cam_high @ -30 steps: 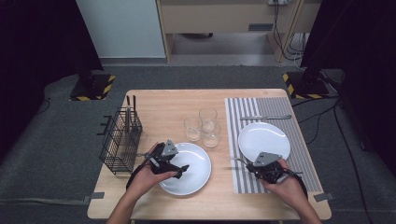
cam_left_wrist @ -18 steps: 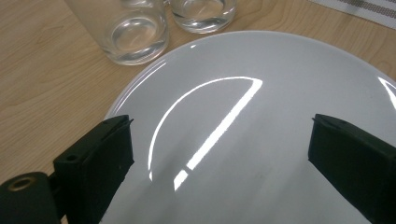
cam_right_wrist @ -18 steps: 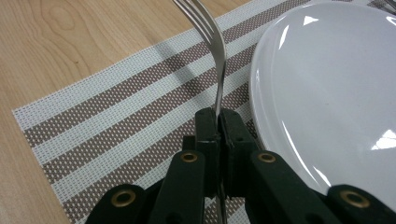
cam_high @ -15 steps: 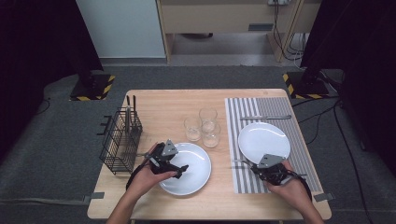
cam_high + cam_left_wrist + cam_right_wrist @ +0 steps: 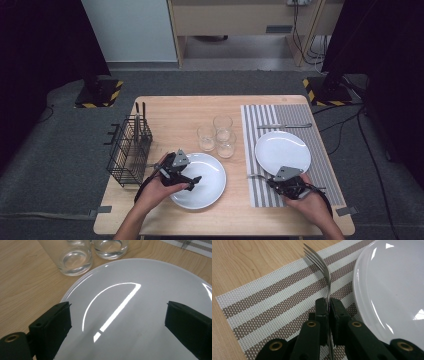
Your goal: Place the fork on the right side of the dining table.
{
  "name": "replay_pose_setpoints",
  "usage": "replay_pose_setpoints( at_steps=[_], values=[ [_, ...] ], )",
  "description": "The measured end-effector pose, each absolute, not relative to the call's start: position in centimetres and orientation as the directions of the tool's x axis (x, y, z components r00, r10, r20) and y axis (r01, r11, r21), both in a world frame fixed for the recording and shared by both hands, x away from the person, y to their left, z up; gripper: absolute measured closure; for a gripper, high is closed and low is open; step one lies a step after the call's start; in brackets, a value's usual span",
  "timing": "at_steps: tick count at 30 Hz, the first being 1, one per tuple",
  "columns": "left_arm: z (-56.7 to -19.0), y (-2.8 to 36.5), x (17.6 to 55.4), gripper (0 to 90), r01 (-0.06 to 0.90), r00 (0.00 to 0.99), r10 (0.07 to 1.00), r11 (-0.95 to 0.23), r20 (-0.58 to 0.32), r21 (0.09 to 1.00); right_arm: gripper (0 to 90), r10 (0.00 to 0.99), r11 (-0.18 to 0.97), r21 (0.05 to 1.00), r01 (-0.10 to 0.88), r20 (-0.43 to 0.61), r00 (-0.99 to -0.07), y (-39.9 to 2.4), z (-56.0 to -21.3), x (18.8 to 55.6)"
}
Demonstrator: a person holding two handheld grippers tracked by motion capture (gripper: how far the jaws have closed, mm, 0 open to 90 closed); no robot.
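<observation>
Right tongs [image 5: 328,305] clamped on fork [image 5: 322,267], tines toward 12 o'clock; keep it level, lay it on mat [image 5: 274,302] at 9 o'clock of plate [image 5: 392,290]. Left tongs [image 5: 120,322] apart, empty.

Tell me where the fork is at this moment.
The fork is clamped between the fingers of the right gripper, over the striped placemat, just left of the right-hand white plate in the high view.
</observation>
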State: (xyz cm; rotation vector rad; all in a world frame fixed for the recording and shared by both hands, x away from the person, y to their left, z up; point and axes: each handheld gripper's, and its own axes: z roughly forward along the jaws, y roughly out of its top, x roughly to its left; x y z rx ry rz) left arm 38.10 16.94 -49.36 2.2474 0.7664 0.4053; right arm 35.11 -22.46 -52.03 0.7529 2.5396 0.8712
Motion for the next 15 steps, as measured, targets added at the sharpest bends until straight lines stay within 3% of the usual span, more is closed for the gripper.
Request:
replay_pose_setpoints(
  at_steps=[9, 15],
  values=[
    [-49.4, 17.0, 38.2, 6.1, 0.407, 0.773, 0.631, -0.567, 0.061, 0.717, 73.5, 0.607, 0.631, 0.686, 0.363, -0.144, -0.782, -21.9, -51.6, 35.1],
    [-49.4, 16.9, 38.1, 6.1, 0.404, 0.776, 0.628, -0.569, 0.061, 0.716, 73.4, 0.613, 0.620, 0.698, 0.359, -0.146, -0.776, -20.5, -51.6, 35.5]
  ],
)
